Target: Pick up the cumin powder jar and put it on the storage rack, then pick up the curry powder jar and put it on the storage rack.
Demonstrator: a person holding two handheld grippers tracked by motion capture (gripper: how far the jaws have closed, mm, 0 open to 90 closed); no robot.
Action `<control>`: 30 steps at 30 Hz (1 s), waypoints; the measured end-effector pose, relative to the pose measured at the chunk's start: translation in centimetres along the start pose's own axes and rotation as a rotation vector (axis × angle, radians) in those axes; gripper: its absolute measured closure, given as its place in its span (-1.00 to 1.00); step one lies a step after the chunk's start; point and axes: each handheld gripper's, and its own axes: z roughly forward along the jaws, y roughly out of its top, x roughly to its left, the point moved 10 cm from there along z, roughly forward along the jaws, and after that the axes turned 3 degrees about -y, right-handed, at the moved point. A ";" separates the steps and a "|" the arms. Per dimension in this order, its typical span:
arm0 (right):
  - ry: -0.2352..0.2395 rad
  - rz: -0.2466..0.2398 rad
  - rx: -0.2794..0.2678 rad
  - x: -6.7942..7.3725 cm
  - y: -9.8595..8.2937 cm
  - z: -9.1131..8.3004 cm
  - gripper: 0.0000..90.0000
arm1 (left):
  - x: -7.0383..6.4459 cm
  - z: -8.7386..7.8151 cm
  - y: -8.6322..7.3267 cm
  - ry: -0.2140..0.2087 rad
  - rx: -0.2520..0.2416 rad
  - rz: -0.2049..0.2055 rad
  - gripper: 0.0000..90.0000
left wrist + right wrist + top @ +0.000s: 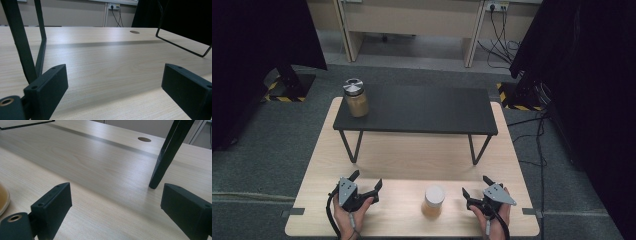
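pale matt wood-grain table [412,160]; matt black shelf [422,110]; glossy glass jar [433,201].

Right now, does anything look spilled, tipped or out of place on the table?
Nothing stands out. The white-lidded jar stands upright between the open left gripper and right gripper; the silver-lidded jar stands upright on the black shelf. No spills visible.

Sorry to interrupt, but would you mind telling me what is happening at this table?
A person holds a tool in each hand at the near table edge. The left tool and right tool are both open and empty. A white-lidded jar stands between them, untouched. A second jar stands on the black shelf.
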 end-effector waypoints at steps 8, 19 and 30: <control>-0.003 -0.007 0.002 0.1 0.0 0.0 -0.77 | 0.0 0.0 0.0 -0.001 0.000 0.001 -0.87; 0.002 -0.007 0.001 0.0 0.0 0.0 -0.77 | 0.0 0.0 0.0 0.003 -0.008 0.002 -0.87; 0.026 -0.005 -0.008 -0.2 -0.1 0.0 -0.78 | 0.0 0.0 0.0 0.002 -0.006 0.012 -0.87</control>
